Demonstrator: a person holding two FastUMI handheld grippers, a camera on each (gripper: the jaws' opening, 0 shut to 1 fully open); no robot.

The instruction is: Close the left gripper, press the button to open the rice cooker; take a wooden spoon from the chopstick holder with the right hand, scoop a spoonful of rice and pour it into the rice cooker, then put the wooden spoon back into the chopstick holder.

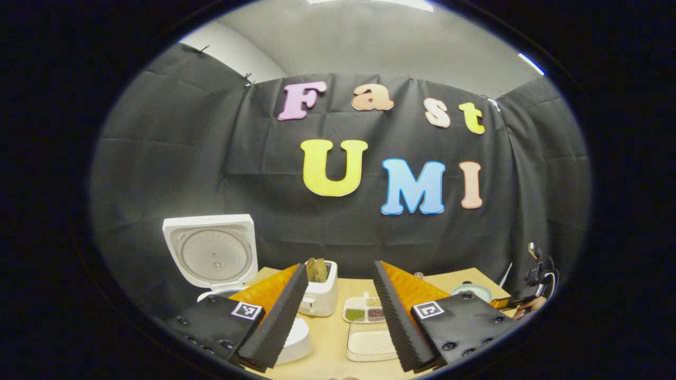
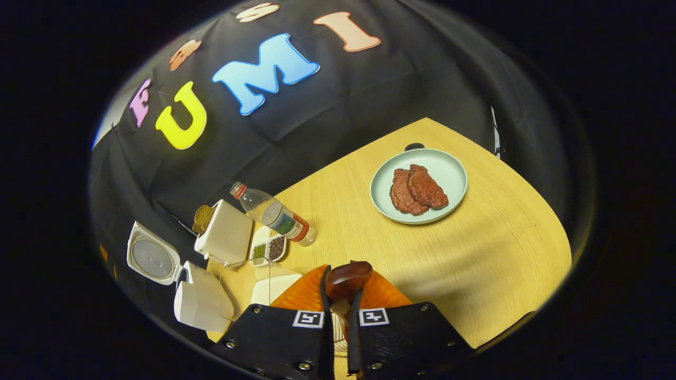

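Two hand-held grippers are at work. The left hand-held gripper point(image 1: 338, 311) hangs spread wide above the counter point(image 2: 475, 253), grasping nothing. The right hand-held gripper point(image 2: 340, 316) is clenched on the wooden spoon point(image 2: 347, 281), bowl forward. The rice cooker point(image 2: 203, 301) stands with its lid point(image 1: 211, 252) up, beside the chopstick holder point(image 2: 226, 232) and rice tray point(image 1: 371, 343).

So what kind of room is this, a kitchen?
Probably a pretend kitchen set up in a booth: a light wooden table holds a white rice cooker with its lid up, a pale green plate of brown meat slices, and a clear plastic bottle.
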